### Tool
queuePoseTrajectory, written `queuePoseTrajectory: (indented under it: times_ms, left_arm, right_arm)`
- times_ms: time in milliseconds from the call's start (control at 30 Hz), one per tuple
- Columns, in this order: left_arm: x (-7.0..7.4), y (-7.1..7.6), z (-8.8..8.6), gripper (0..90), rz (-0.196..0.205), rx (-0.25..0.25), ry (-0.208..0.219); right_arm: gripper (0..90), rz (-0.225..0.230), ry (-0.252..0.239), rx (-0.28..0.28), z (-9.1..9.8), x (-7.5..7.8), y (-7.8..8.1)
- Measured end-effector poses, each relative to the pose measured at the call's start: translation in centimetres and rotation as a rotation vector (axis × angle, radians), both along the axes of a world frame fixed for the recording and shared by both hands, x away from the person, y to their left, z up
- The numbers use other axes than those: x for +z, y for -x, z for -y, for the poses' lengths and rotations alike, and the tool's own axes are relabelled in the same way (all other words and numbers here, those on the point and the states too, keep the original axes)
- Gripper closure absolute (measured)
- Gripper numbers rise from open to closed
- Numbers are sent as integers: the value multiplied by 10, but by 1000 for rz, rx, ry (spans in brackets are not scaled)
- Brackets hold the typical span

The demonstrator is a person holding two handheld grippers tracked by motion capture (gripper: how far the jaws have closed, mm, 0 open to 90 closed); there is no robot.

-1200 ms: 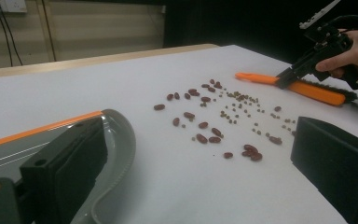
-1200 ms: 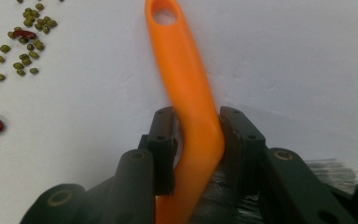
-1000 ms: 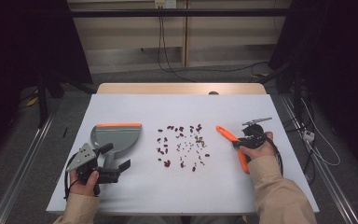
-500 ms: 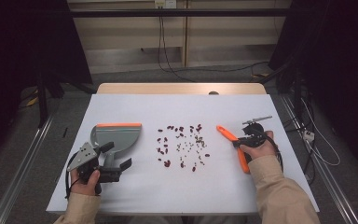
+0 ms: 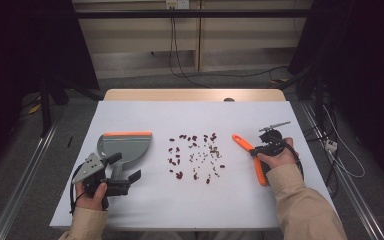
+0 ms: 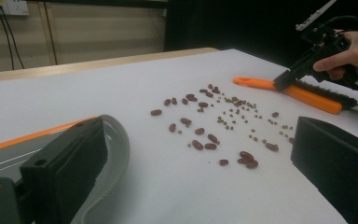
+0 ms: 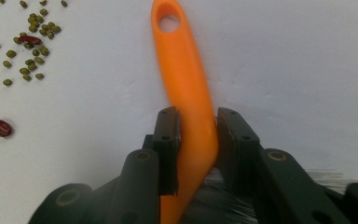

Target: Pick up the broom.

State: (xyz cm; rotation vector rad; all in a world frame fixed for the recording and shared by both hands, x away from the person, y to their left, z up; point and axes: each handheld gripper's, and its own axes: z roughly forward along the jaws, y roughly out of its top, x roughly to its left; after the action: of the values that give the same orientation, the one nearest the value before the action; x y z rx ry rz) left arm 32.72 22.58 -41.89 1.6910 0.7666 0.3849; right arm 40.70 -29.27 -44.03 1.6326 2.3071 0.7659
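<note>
On the white table point(image 5: 145, 210), right hand-held gripper point(image 7: 196, 135) clamps orange brush point(image 7: 186, 88).

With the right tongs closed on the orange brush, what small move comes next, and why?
Probably lift the brush slightly and carry it toward the scattered beans. The right tongs already pinch its handle while it lies on the table; the left tongs wait open beside the dustpan.

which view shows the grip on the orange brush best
The right gripper view: the right gripper pinches the orange brush handle, bristles below. The high view shows the brush small; the left gripper view shows it far off.
</note>
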Motion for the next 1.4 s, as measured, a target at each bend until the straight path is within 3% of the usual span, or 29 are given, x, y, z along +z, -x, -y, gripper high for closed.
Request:
queuePoseTrajectory:
  times_ms: [100, 400, 533, 600, 733, 1033, 1133, 1400]
  left_arm:
    - [0, 1, 0, 34, -1, -5, -1]
    - [-1, 2, -2, 34, -2, -5, -10]
    - [-1, 2, -2, 34, -1, -14, -23]
    - [-1, 2, -3, 34, -3, -14, -19]
    - [-1, 2, -3, 34, -3, -12, -17]
    - [0, 2, -3, 34, 9, -7, -14]
    - [1, 1, -1, 34, 11, -12, -13]
    - [-1, -1, 4, 34, 9, -21, -16]
  right_arm:
    - [695, 13, 18, 17, -4, -1, -2]
    - [691, 34, -27, 6, -5, -4, -7]
    - [660, 37, -7, -14, -7, 1, -2]
    - [646, 8, 10, -9, -8, 1, -1]
    - [639, 0, 55, -3, -12, 1, 0]
    - [684, -34, -15, -61, -7, -5, -6]
    - [685, -27, -23, -62, -7, -6, -5]
    - [693, -11, 6, -41, -9, -4, -5]
